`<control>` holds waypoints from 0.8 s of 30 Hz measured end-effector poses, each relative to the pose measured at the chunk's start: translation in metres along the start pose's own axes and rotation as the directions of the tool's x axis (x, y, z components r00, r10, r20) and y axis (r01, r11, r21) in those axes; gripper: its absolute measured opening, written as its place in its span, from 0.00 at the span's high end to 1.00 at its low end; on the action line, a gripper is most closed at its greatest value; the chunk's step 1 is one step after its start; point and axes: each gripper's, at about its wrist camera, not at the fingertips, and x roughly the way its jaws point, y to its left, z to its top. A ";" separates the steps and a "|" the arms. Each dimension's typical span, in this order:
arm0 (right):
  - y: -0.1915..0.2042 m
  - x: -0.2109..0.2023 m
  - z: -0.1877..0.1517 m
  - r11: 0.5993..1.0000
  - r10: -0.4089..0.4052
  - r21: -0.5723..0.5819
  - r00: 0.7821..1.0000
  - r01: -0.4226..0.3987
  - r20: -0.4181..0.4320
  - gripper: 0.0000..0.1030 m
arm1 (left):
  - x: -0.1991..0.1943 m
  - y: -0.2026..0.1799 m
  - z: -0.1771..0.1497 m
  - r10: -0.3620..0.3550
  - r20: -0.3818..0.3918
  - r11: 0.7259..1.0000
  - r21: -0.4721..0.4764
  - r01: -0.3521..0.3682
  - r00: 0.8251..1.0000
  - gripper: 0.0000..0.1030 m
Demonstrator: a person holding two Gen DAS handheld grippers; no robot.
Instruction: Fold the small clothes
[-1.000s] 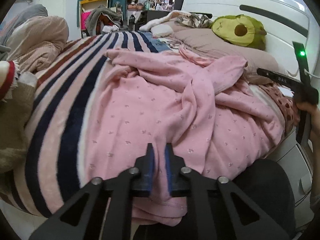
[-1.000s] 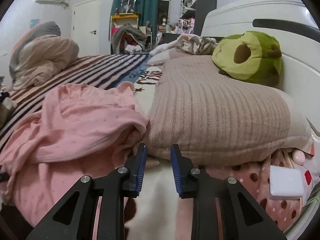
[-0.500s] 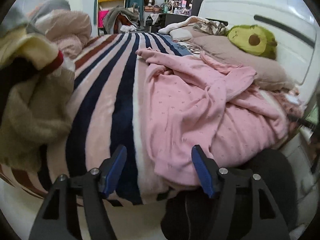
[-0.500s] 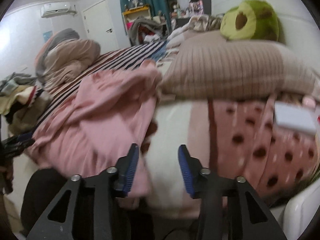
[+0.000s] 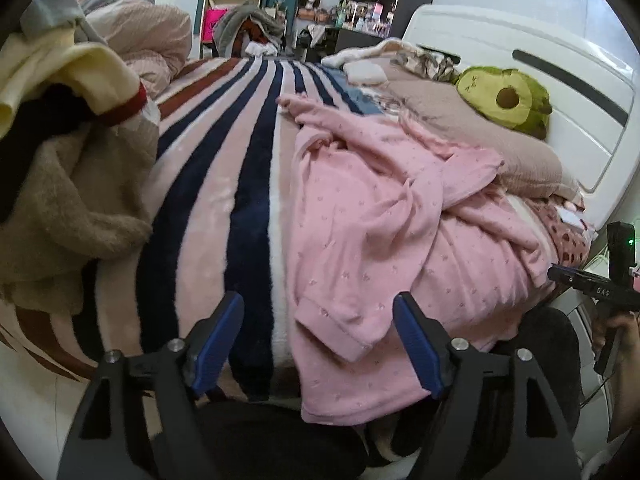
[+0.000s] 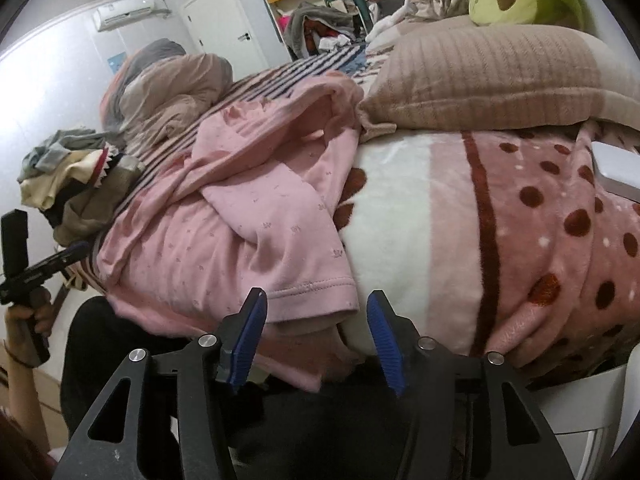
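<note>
A crumpled pink garment (image 5: 384, 216) with a small print lies on the striped blanket (image 5: 224, 184) and hangs over the near bed edge. My left gripper (image 5: 318, 342) stands wide with its jaws opening; the garment's lower left hem corner lies between the blue pads (image 5: 416, 348), untouched. In the right wrist view the same garment (image 6: 256, 216) shows its stitched hem at the right corner. My right gripper (image 6: 316, 338) has its jaws opening, with that hem corner just in front of them and no pad pressing on it.
A pile of other clothes (image 5: 68, 148) sits at the left of the bed. A beige pillow (image 6: 492, 76) and a green avocado plush (image 5: 504, 96) lie by the white headboard (image 5: 532, 68). A dotted pink blanket (image 6: 552, 232) covers the right end.
Both grippers went from nearly shut to open. The left one shifted left, to the garment's left hem corner. The right one swung down from the pillow to the hem at the bed edge.
</note>
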 end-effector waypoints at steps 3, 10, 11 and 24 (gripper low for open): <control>0.000 0.009 -0.002 1.000 -0.011 -0.005 0.999 0.011 -0.036 0.50 | 0.015 0.004 -0.005 0.002 -0.047 1.000 -0.015 -0.002 0.999 0.28; -0.004 0.010 -0.011 0.999 0.036 0.009 0.996 -0.035 -0.076 0.45 | 0.036 0.009 -0.022 -0.023 -0.104 0.998 -0.055 0.017 0.994 0.28; -0.002 0.011 -0.013 0.999 0.033 -0.005 0.995 -0.033 -0.091 0.45 | 0.036 0.009 -0.023 -0.028 -0.101 0.998 -0.057 0.022 0.994 0.28; 0.016 0.043 -0.024 0.979 0.202 0.004 0.963 -0.204 -0.177 0.45 | 0.046 -0.015 -0.025 -0.257 -0.111 0.964 -0.101 0.246 0.960 0.56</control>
